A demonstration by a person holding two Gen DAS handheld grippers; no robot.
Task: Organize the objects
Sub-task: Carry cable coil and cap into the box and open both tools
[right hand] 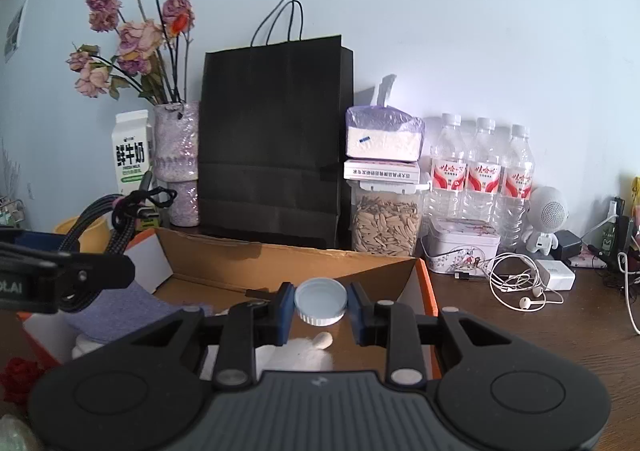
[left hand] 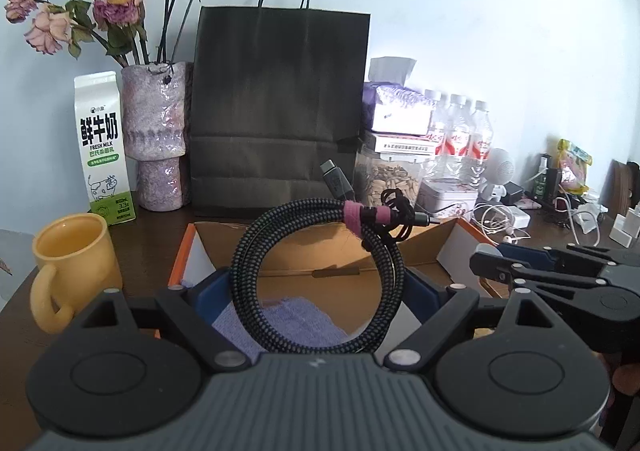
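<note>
My left gripper (left hand: 316, 287) is shut on a coiled black braided cable (left hand: 248, 263) bound with a pink strap. The coil stands upright between the blue pads, above an open cardboard box with orange sides (left hand: 452, 251). My right gripper (right hand: 321, 311) is shut on a white bottle cap (right hand: 320, 301), held over the same box (right hand: 424, 283). A purple cloth (right hand: 120, 307) and some white items (right hand: 296, 355) lie inside the box. The left wrist view has the right gripper (left hand: 488, 259) at the right. The right wrist view has the left gripper (right hand: 60, 271) and the cable (right hand: 92, 219) at the left.
Behind the box stand a black paper bag (left hand: 280, 107), a vase of dried roses (left hand: 154, 131) and a milk carton (left hand: 102, 147). A yellow mug (left hand: 72, 263) sits left of the box. To the right are a seed jar (right hand: 386, 223), water bottles (right hand: 484, 171), a tin (right hand: 460, 251) and earphones (right hand: 516, 287).
</note>
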